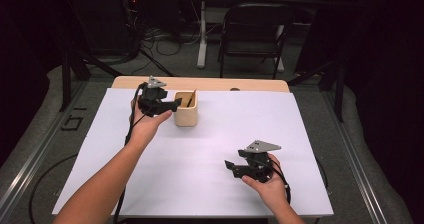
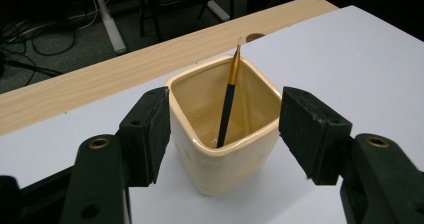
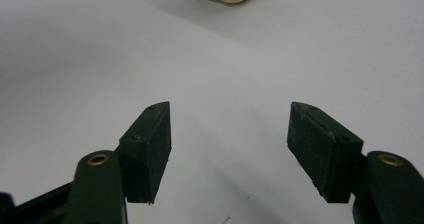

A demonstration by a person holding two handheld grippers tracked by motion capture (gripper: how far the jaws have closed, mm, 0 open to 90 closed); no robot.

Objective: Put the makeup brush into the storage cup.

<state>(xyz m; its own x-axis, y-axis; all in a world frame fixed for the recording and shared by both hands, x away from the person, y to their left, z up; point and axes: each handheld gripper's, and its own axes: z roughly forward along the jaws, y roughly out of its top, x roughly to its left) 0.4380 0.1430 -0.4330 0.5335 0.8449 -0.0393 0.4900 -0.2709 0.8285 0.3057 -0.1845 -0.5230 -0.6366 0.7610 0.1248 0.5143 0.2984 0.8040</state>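
The left hand-held gripper (image 2: 225,129) stands wide open, its jaws straddling the cream cup (image 2: 225,149): one pad sits just beside the cup's one wall, perhaps touching it, the other a little apart from the opposite wall, so nothing is clamped yet. The cup looks like glazed ceramic, so I judge it stiff, fairly heavy, slippery and liable to chip; the flat side walls below the rim seem the best place to take hold, squarely and with a firm squeeze. It stands upright on the white worktop (image 1: 210,144), mouth up, its long axis vertical. Inside the cup a thin brush (image 2: 227,104) leans from the cup's floor to its far rim, tip upward. The right hand-held gripper (image 1: 237,166) rests well apart from the cup, towards the person, jaws spread and empty.
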